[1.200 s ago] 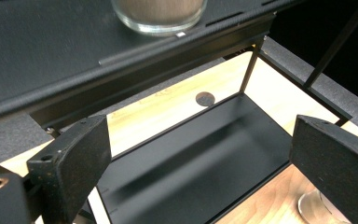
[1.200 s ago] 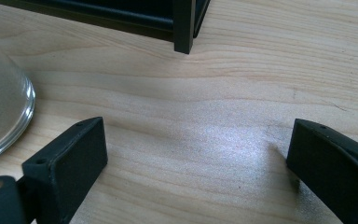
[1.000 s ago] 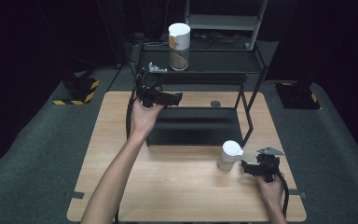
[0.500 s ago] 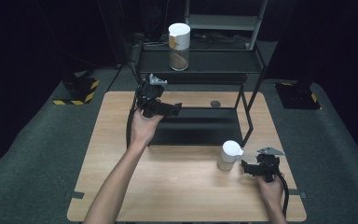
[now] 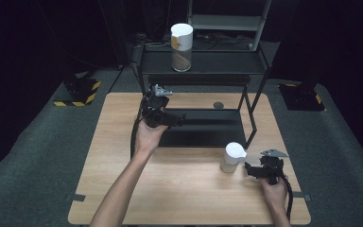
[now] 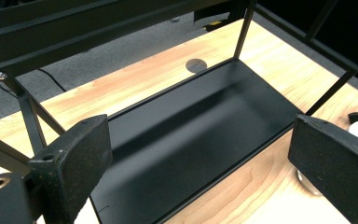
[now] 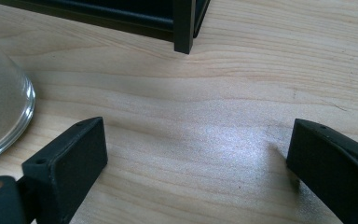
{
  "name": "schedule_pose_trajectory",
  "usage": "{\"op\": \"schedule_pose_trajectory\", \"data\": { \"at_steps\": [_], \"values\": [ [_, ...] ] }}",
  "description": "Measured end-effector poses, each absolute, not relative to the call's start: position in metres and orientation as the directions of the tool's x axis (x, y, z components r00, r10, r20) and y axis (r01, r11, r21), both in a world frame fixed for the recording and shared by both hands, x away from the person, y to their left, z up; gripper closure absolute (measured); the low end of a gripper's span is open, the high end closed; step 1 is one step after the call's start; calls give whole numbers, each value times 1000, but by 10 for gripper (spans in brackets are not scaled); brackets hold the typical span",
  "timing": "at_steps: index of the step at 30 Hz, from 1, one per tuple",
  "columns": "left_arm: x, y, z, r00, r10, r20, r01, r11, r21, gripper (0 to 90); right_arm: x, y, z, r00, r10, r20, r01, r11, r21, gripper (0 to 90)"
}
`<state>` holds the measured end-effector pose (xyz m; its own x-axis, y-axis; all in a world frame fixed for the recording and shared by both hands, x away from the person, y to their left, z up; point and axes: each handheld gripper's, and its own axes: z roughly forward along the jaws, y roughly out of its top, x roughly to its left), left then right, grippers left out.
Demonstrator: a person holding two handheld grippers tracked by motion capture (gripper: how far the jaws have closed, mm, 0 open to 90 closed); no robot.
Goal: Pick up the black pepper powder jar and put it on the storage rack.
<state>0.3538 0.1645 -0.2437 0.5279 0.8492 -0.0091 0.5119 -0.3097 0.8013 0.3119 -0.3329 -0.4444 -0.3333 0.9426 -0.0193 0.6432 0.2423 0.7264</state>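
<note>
resting on the table (image 5: 123, 189), right gripper (image 5: 253, 171) sits just beside the white-lidded jar (image 5: 231, 158), jaws spread, empty. left gripper (image 5: 172, 120) hangs released over the rack's lower shelf (image 6: 191, 130). likely approach step; next: close around the jar.
</note>
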Motion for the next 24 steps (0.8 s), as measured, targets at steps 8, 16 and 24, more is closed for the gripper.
{"op": "schedule_pose_trajectory", "data": {
  "at_steps": [8,16,24],
  "values": [
    [351,160,-250,538,843,1,506,-324,799,61,312,-333,-444,-333,943,-19,643,242,726,43],
    [348,158,-262,549,836,-10,512,-327,795,60,312,-333,-444,-333,943,-19,643,242,726,43],
    [343,159,-269,551,834,-12,514,-329,792,60,312,-333,-444,-333,943,-19,643,242,726,43]
  ]
}}
